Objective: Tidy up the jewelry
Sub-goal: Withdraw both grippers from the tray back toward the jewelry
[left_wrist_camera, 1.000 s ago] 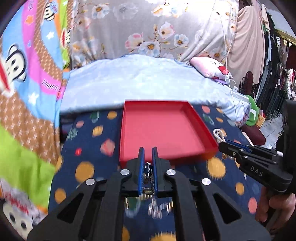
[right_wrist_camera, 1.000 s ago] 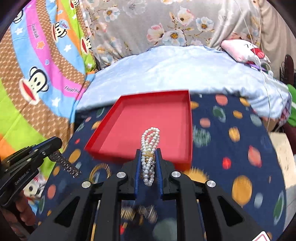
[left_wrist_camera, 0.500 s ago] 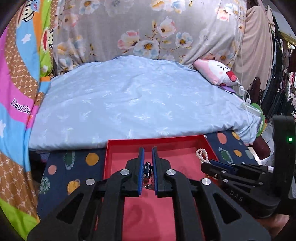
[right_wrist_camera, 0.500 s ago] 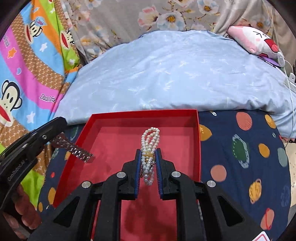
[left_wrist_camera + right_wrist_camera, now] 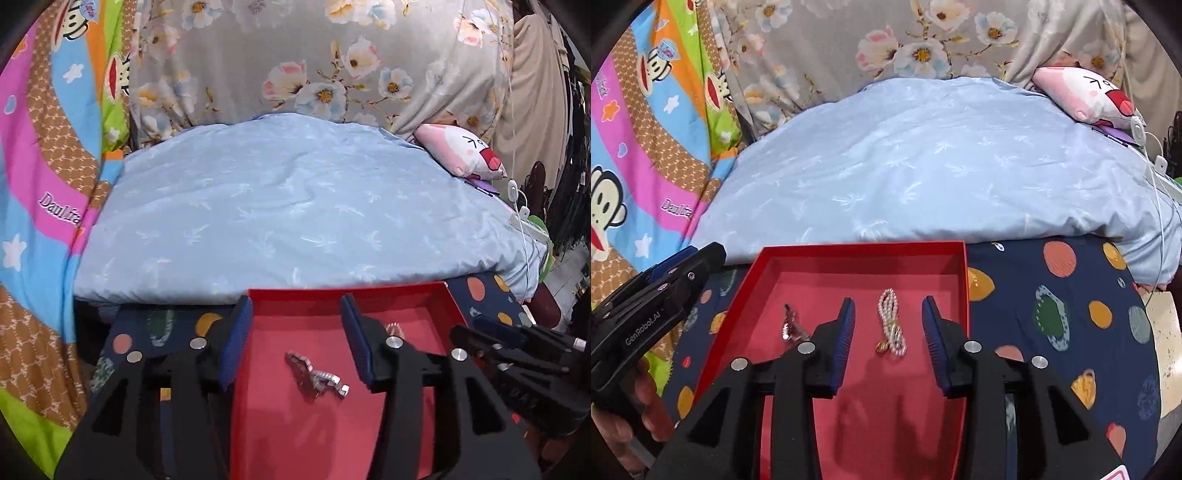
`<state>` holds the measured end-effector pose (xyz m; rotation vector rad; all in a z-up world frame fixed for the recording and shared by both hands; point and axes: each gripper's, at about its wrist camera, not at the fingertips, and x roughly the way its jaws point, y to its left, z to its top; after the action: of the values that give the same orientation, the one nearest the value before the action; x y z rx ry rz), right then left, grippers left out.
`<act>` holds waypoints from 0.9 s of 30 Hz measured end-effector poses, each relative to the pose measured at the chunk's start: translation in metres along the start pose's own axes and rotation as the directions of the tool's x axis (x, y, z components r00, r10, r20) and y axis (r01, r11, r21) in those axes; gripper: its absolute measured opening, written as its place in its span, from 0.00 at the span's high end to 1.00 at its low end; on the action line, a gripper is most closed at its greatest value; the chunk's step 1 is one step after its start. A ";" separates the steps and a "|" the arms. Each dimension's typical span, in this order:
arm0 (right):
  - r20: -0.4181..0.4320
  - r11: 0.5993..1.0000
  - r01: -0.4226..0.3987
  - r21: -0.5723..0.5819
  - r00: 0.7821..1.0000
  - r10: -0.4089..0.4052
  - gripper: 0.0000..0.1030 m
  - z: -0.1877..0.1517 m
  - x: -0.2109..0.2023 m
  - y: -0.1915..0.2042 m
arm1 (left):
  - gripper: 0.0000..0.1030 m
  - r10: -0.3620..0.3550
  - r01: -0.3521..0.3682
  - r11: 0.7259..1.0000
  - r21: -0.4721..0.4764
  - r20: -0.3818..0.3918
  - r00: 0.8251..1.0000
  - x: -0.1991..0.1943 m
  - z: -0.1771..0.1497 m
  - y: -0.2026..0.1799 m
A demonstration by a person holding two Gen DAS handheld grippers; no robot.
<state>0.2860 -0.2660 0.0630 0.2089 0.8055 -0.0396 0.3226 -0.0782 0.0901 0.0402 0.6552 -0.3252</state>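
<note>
A red tray (image 5: 332, 295) (image 5: 864, 248) lies on a dark spotted cloth. A silver link bracelet (image 5: 317, 377) lies on the tray floor between the open fingers of my left gripper (image 5: 295, 314); it also shows in the right wrist view (image 5: 790, 328). A white pearl bracelet (image 5: 891, 323) with a gold clasp lies on the tray between the open fingers of my right gripper (image 5: 888, 308). Both grippers hover just above the tray and hold nothing. The right gripper shows at the right edge of the left wrist view (image 5: 517, 347).
The dark cloth with coloured spots (image 5: 1052, 314) covers the table. Behind the tray is a bed with a pale blue duvet (image 5: 295, 221), a pink plush pillow (image 5: 461, 151), and a cartoon monkey blanket (image 5: 635, 147) to the left. A white cable (image 5: 1156, 206) hangs at right.
Both grippers have opened over the tray. The silver bracelet and the pearl bracelet, held before, now lie on the tray floor.
</note>
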 end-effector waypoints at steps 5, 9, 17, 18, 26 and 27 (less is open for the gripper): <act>0.009 1.000 -0.003 -0.005 1.000 0.003 0.63 -0.043 -0.043 0.001 | 0.53 0.012 -0.012 1.000 0.008 0.001 1.000 -0.050 -0.032 0.013; -0.011 1.000 0.004 0.020 1.000 -0.004 0.62 -0.093 -0.073 -0.003 | 0.53 0.034 -0.034 0.999 0.009 -0.023 0.999 -0.082 -0.073 0.022; -0.086 0.999 0.044 0.031 0.995 -0.041 0.62 -0.188 -0.110 0.008 | 0.53 0.066 -0.075 0.995 -0.071 -0.128 0.990 -0.124 -0.173 0.040; -0.093 0.999 0.047 0.024 0.995 -0.045 0.62 -0.196 -0.113 0.011 | 0.53 0.065 -0.077 0.993 -0.085 -0.137 0.988 -0.127 -0.182 0.041; -0.128 1.000 0.014 0.019 0.992 -0.011 0.62 -0.235 -0.118 0.029 | 0.53 0.060 -0.085 0.988 -0.126 -0.193 0.979 -0.140 -0.230 0.044; -0.128 1.000 0.013 0.017 0.992 -0.011 0.62 -0.236 -0.118 0.030 | 0.53 0.057 -0.082 0.989 -0.124 -0.190 0.980 -0.142 -0.230 0.043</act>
<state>0.0395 -0.1946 -0.0054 0.2257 0.9348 -0.0449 0.0940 0.0348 -0.0099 -0.0328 0.8578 -0.2111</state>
